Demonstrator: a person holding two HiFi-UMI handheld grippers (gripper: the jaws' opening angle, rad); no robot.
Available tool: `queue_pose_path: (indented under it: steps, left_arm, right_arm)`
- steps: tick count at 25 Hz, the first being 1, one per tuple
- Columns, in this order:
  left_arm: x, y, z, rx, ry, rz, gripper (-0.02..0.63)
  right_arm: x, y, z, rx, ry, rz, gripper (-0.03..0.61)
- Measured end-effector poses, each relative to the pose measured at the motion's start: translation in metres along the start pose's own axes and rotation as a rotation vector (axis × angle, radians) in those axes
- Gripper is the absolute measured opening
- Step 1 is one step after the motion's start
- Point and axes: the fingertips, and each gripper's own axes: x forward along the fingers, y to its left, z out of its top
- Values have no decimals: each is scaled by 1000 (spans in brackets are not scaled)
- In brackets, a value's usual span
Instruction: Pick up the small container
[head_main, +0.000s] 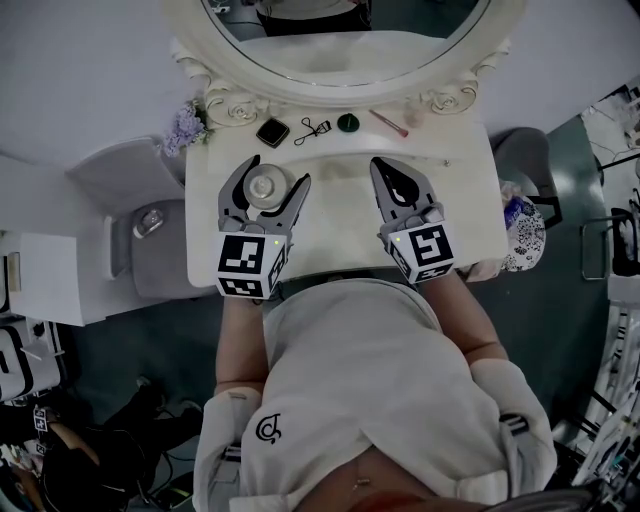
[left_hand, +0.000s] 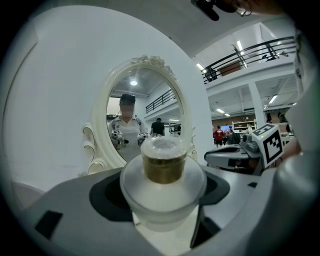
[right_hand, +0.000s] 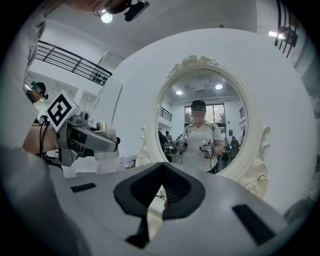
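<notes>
The small container (head_main: 265, 186) is a frosted jar with a gold band and a clear lid (left_hand: 163, 165). It sits between the jaws of my left gripper (head_main: 279, 171), which is shut on its wide body (left_hand: 162, 192) over the left part of the white vanity table (head_main: 340, 245). The left gripper also shows at the left of the right gripper view, with the jar (right_hand: 102, 126) in it. My right gripper (head_main: 386, 166) hovers over the table's right half. Its jaws (right_hand: 161, 167) meet at the tips with nothing between them.
An oval mirror (head_main: 350, 50) stands at the table's back. In front of it lie a black compact (head_main: 272, 132), an eyelash curler (head_main: 312, 130), a dark green piece (head_main: 347, 123) and a pink stick (head_main: 388, 123). Purple flowers (head_main: 185, 128) sit at the back left corner. A patterned bag (head_main: 522, 232) is at the right edge.
</notes>
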Motion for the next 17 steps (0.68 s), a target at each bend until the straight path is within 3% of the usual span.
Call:
queue_pose_path:
  steps: [17]
  left_arm:
    - [-2,1,-5,-5,1,2,353]
  right_arm:
    - [-2,2,-3,40,-4,6,3]
